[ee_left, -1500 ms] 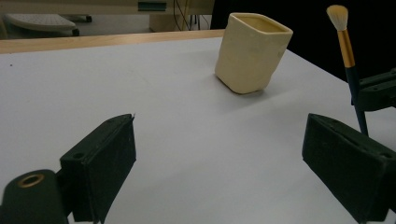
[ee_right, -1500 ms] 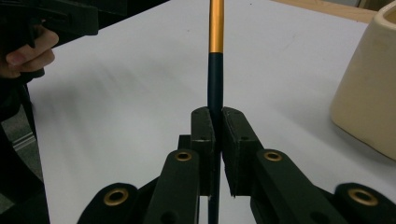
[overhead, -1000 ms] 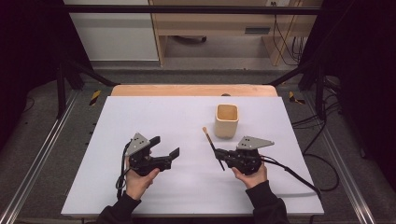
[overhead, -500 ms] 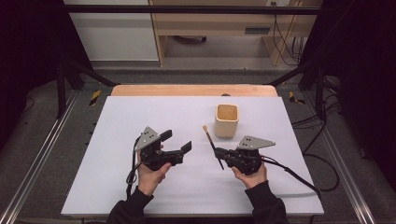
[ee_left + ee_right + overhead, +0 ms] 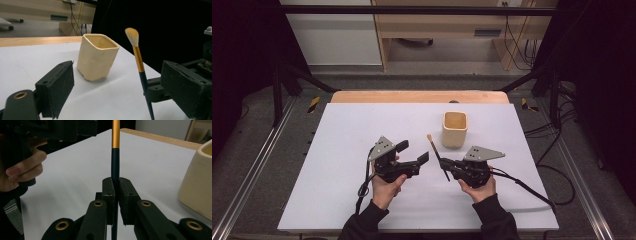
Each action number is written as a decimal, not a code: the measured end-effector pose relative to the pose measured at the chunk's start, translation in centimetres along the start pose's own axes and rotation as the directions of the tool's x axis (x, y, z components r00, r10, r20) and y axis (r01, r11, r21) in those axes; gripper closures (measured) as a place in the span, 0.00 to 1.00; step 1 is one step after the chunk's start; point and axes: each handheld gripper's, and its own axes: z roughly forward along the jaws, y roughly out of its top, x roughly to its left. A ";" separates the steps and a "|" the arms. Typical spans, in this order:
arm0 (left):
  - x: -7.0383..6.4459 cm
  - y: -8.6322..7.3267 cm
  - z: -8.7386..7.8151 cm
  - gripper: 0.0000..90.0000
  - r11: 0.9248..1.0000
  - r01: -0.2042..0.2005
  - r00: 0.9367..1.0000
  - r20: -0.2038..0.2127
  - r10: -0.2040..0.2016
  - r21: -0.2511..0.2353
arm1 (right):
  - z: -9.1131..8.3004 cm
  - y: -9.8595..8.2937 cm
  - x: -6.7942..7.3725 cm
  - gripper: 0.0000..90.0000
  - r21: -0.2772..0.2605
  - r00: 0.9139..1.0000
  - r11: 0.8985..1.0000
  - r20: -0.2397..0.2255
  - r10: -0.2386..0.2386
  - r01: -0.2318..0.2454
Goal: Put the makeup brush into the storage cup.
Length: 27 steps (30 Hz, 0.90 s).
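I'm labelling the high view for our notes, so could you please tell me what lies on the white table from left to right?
Left gripper, held open → makeup brush, clamped in the right gripper → cream cup → right gripper's grey plate.

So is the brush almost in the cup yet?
Partly. Done: the right gripper has the brush clamped by its dark handle, bristles up, lifted off the table. In hand: the left gripper is open beside the brush, aimed toward it, perhaps to take it. Left: the brush is outside the cream cup, which looks empty.
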 end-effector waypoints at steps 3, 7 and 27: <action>-0.1 -0.1 0.3 0.13 1.000 0.007 1.000 0.005 -0.007 -0.006 | 0.1 0.0 0.0 0.93 -0.001 1.000 1.000 -0.001 0.000 0.000; -0.4 -0.2 0.8 0.14 1.000 0.023 1.000 0.009 -0.023 -0.012 | 0.1 0.0 0.0 0.93 -0.002 1.000 1.000 0.002 0.001 -0.001; -1.6 -1.0 2.6 0.39 0.996 0.079 0.997 0.016 -0.079 -0.034 | 0.3 -0.1 0.2 0.93 -0.010 1.000 1.000 -0.003 0.001 -0.001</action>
